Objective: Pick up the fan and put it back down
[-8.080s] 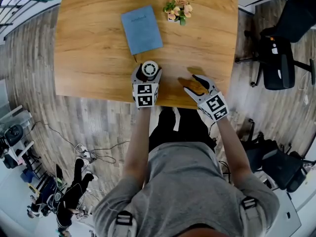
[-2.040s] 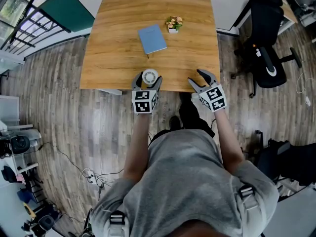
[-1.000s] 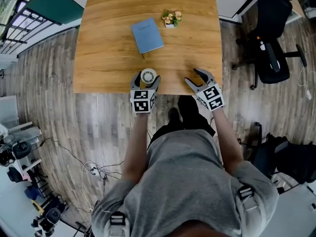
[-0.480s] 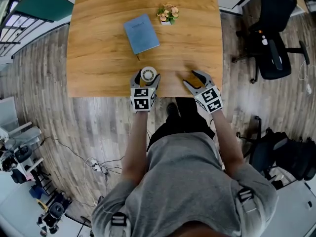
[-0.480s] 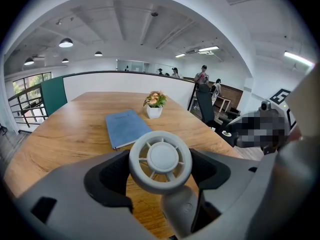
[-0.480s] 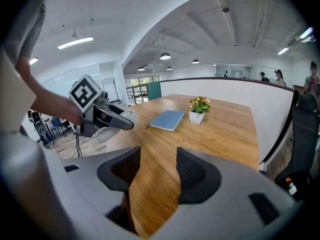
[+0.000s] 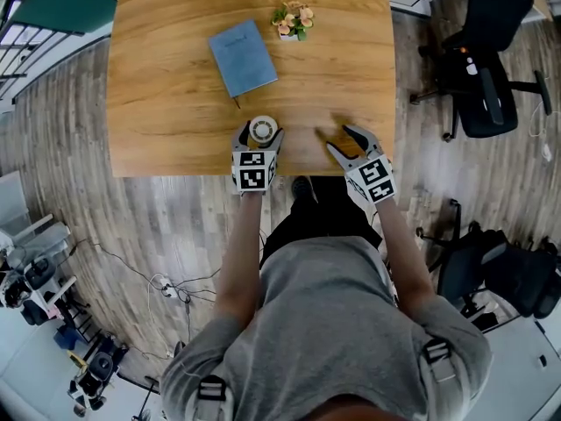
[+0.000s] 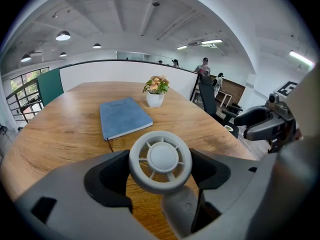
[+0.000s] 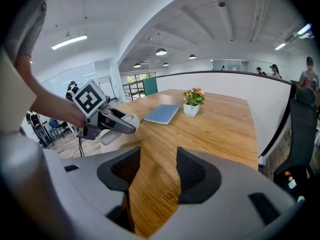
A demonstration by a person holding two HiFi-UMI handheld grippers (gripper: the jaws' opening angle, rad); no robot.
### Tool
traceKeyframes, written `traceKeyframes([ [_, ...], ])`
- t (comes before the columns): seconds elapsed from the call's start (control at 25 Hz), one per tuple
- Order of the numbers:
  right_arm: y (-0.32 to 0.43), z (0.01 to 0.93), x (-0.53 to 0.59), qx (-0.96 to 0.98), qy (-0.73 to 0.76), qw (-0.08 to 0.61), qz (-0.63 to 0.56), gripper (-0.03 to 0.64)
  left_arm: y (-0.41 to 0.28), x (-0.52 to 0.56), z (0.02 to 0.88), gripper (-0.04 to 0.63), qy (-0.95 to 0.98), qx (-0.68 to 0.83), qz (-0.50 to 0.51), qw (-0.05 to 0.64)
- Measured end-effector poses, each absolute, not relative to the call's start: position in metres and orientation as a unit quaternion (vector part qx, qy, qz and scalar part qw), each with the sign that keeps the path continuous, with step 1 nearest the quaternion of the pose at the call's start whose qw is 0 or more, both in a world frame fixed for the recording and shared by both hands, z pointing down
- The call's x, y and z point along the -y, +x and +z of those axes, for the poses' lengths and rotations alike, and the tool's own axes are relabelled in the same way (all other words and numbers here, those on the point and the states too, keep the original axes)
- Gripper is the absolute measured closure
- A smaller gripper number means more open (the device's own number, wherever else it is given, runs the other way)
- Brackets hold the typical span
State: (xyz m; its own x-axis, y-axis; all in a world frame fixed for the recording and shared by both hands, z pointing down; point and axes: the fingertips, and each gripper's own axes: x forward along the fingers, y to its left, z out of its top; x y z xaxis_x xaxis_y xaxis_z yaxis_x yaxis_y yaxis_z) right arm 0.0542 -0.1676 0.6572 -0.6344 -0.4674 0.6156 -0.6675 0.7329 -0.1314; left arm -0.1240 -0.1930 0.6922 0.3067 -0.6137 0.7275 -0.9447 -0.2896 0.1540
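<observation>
- The small white round fan point(image 8: 160, 160) with a stubby handle sits in the middle of the left gripper view, right between the two dark pads.
- The left gripper point(image 7: 259, 137) is closed on the fan. One pad presses on each side of the round head.
- The fan's round face looks back at the camera. Its handle runs down from the head, toward the bottom of the frame. That is its long way.
- In the head view the fan is over the near edge of the big brown wooden table point(image 7: 166, 103), near the middle of the frame.
- I cannot tell if the bottom of the fan touches the wood yet. I think the next job is to set it down, so the way to go is straight down.
- The right gripper point(image 7: 338, 139) is just right of the fan in the head view. Its fingers are open and hold nothing. Only table shows between them.
- The left gripper is the one on the fan, so the right one has no job here.
- Farther up the table lie a flat blue notebook point(image 7: 242, 46) and a little white pot of pink flowers point(image 7: 292, 17).
- I see no name or words on the fan. The cubes on the grippers have black and white square marks. A tiny mark on the notebook is too small to read.
</observation>
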Motion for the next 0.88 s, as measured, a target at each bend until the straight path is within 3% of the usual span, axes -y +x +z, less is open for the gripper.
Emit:
traceKeyframes([
  [0.88,0.067,0.676,0.182,0.882,0.314,0.299,0.184,0.377,-0.112,0.201,0.734,0.227,0.74,0.504,0.318,0.311],
])
